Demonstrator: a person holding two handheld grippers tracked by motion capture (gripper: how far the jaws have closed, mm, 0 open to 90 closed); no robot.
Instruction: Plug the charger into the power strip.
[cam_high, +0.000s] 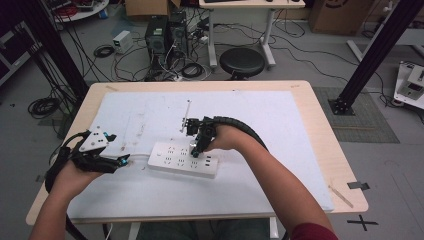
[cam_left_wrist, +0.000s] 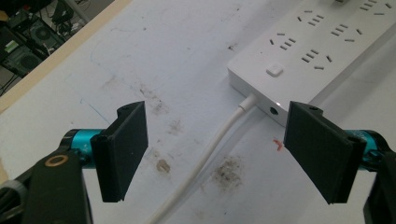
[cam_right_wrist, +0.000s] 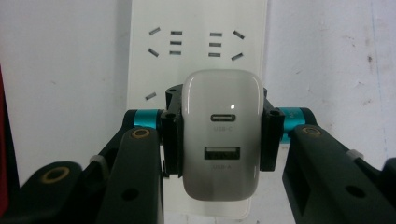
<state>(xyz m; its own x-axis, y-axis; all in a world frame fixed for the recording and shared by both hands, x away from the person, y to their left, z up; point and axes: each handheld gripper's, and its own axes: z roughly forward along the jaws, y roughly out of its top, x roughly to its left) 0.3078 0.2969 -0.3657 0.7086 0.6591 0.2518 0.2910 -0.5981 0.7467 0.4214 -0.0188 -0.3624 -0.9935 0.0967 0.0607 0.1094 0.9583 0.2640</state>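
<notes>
Clamped between the right gripper's (cam_right_wrist: 219, 135) jaws, a white USB charger (cam_right_wrist: 220, 135) hangs over the white power strip (cam_right_wrist: 140, 70) lying mid-table, its 2 ports facing the camera. Plugging in looks to be the step in hand, so next comes lining its prongs up with a socket and pressing straight down, while the left gripper (cam_left_wrist: 215, 154), jaws wide and holding nothing, waits astride the strip's cable (cam_left_wrist: 219, 140) by its switch end

Table (cam_high: 320, 145): light wood top, its bare edges showing around the mat.
Mat (cam_high: 260, 115): white sheet over most of the table — smudged with brown stains left of the power strip.
Power strip (cam_high: 175, 159): white, flat on the mat, near its middle.
Cable (cam_left_wrist: 219, 140): white, leaving the strip's switch end — trailing across the stained mat.
</notes>
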